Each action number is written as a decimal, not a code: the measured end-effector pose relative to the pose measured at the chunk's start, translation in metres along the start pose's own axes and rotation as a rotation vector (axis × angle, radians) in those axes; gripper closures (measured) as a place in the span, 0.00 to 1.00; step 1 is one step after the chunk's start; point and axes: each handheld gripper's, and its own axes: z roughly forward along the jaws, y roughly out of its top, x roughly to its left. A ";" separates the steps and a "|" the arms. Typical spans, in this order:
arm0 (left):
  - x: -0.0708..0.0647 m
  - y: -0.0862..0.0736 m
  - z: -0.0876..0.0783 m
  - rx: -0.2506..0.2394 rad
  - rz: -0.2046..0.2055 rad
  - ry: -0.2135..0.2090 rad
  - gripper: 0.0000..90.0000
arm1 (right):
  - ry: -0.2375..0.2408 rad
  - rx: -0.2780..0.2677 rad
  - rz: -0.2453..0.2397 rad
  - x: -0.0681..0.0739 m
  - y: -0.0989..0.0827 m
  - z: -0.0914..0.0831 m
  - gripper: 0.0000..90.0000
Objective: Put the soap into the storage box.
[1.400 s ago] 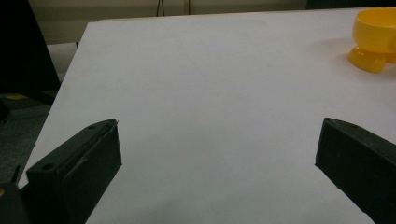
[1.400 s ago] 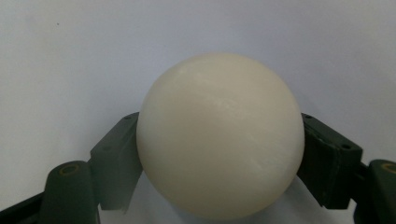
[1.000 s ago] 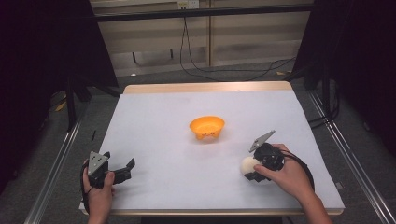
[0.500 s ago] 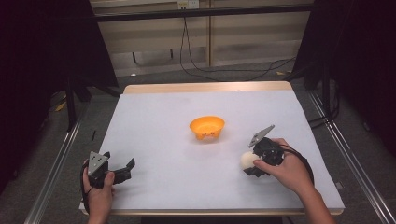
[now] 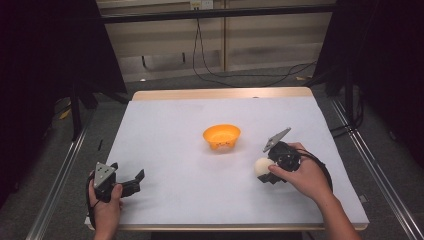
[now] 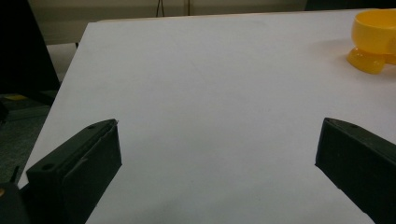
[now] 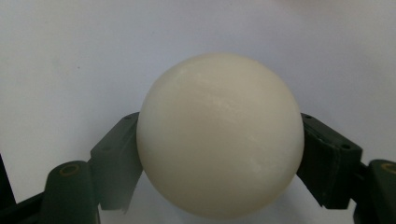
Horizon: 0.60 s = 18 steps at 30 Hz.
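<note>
The right gripper (image 5: 264,169) is clamped on a cream ball (image 7: 219,135) across its widest part, just right of the orange bowl (image 5: 221,137). It looks smooth, hard and probably light (likely to slip off-centre). The left gripper (image 6: 219,154) rests with jaws apart
</note>
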 end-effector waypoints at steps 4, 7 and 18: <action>0.000 0.000 0.000 0.000 -0.003 0.000 0.00 | 0.004 -0.003 -0.006 -0.002 0.004 0.000 0.26; 0.000 0.000 0.000 -0.001 -0.004 0.003 0.00 | 0.005 -0.002 -0.008 -0.003 0.006 0.001 0.26; -0.001 0.000 0.000 -0.007 -0.004 0.007 0.00 | 0.008 -0.004 -0.002 -0.006 0.014 0.001 0.26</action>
